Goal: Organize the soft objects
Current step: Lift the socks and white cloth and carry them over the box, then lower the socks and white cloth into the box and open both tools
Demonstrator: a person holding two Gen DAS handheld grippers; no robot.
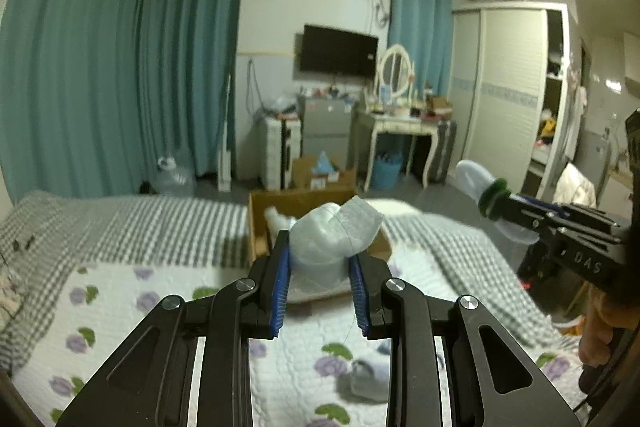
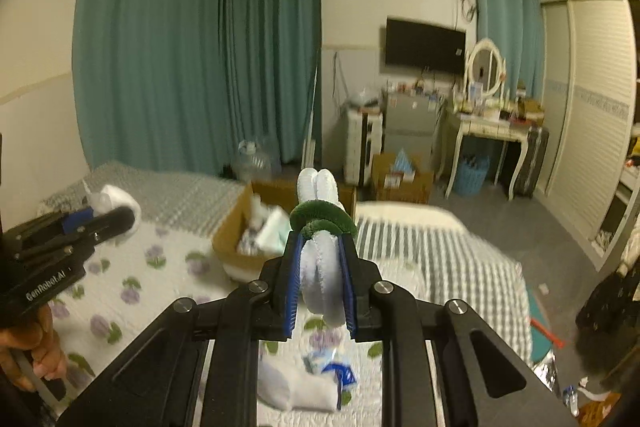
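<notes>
**Both grippers up over the bed, each with a soft thing in its jaws**

The left gripper was pinching a bundle of white foam wrap between its blue pads, the bundle bulging up above the fingertips. Over on the right, the right gripper was clamped on a pair of white socks with green cuffs, the toes sticking straight up past the jaws and the cuffs folded over just at the fingertips.

Beyond both grippers, the cardboard box sat open on the bed, with white soft items already inside it. More was lying on the floral quilt below: a grey rolled item under the left gripper, and a white sock beside a small blue-and-white packet under the right one. A hand gripped the left gripper's handle at the edge of the right view.
</notes>
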